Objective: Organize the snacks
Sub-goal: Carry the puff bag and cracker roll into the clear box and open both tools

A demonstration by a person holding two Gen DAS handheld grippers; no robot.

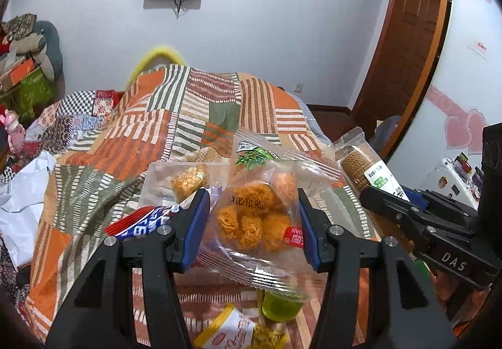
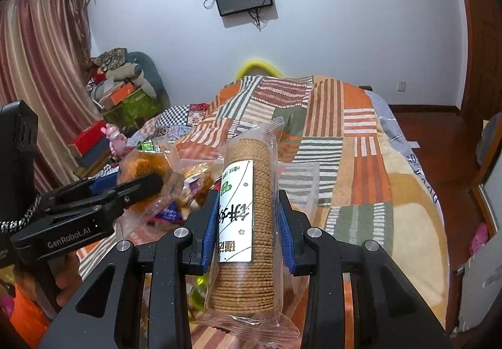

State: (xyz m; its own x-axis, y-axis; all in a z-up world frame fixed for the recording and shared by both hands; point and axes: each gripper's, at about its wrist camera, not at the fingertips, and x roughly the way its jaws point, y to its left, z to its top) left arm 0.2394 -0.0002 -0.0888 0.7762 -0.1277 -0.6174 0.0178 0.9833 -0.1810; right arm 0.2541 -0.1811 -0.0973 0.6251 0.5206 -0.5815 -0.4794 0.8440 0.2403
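Observation:
My left gripper (image 1: 252,201) is shut on a clear bag of orange fried snack balls (image 1: 255,217), held above the bed. My right gripper (image 2: 248,201) is shut on a clear-wrapped roll of round biscuits (image 2: 251,217) with a white label, held upright. The right gripper also shows at the right of the left wrist view (image 1: 392,201), with the biscuit roll (image 1: 360,167) in it. The left gripper shows at the left of the right wrist view (image 2: 141,185) with the snack bag (image 2: 147,170). A clear plastic container (image 1: 163,179) lies just beyond, holding a small orange snack pack (image 1: 189,181).
A patchwork orange, green and white striped blanket (image 1: 175,116) covers the bed. A red-blue snack packet (image 1: 141,222), a green jelly cup (image 1: 280,305) and a yellow-white packet (image 1: 232,330) lie below the left gripper. Boxes and cushions (image 2: 125,88) are piled at the left wall.

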